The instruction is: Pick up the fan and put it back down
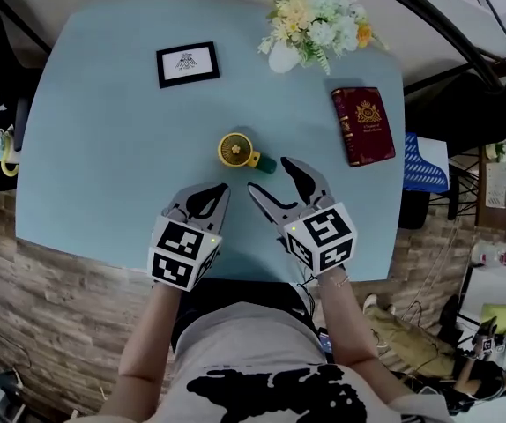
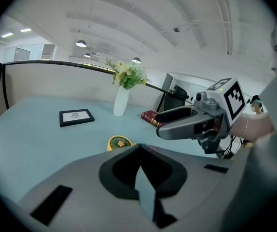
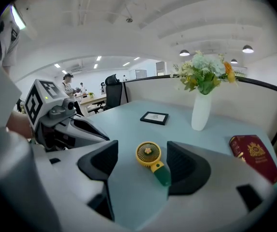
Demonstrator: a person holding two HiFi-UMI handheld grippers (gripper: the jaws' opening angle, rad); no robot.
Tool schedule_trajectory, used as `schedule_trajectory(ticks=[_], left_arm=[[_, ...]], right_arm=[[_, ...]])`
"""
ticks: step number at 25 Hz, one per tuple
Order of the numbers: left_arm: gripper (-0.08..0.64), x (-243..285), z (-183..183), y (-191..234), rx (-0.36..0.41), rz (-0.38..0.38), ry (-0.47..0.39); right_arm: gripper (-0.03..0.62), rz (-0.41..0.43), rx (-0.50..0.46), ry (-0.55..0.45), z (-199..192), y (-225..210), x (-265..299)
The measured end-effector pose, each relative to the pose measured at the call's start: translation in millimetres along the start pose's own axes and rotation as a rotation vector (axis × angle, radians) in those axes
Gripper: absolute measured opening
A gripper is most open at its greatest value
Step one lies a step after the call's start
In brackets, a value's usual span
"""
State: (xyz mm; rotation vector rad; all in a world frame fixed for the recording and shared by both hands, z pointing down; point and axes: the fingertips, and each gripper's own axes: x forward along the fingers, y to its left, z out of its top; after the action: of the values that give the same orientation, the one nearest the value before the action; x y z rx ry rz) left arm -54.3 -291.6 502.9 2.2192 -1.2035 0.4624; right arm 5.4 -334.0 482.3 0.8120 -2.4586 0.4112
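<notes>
A small yellow fan (image 1: 236,150) with a green handle (image 1: 266,164) lies flat on the light blue table (image 1: 103,148). My right gripper (image 1: 273,178) is open just behind it, and the handle's end lies between the two jaw tips. In the right gripper view the fan (image 3: 149,154) sits between the dark pads (image 3: 186,166), touched by neither. My left gripper (image 1: 221,189) is shut on nothing, just left of the right one and short of the fan. In the left gripper view the fan (image 2: 119,142) peeks over the closed jaws of that gripper (image 2: 139,149).
A framed picture (image 1: 187,63) lies at the back left. At the back stands a white vase of flowers (image 1: 313,18), with a red book (image 1: 364,125) at the right. The table's front edge runs just under both grippers. A blue chair (image 1: 425,173) stands off the right side.
</notes>
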Motion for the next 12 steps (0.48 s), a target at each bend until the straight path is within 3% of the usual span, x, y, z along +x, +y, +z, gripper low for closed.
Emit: schedule_trajectory(ticks=[12], left_arm=[[0.011,24.4,-25.5,16.5,-0.081,0.008,0.022]], right_arm=[[0.302,0.048,-0.034,0.123,-37.0,-8.3,43.6]])
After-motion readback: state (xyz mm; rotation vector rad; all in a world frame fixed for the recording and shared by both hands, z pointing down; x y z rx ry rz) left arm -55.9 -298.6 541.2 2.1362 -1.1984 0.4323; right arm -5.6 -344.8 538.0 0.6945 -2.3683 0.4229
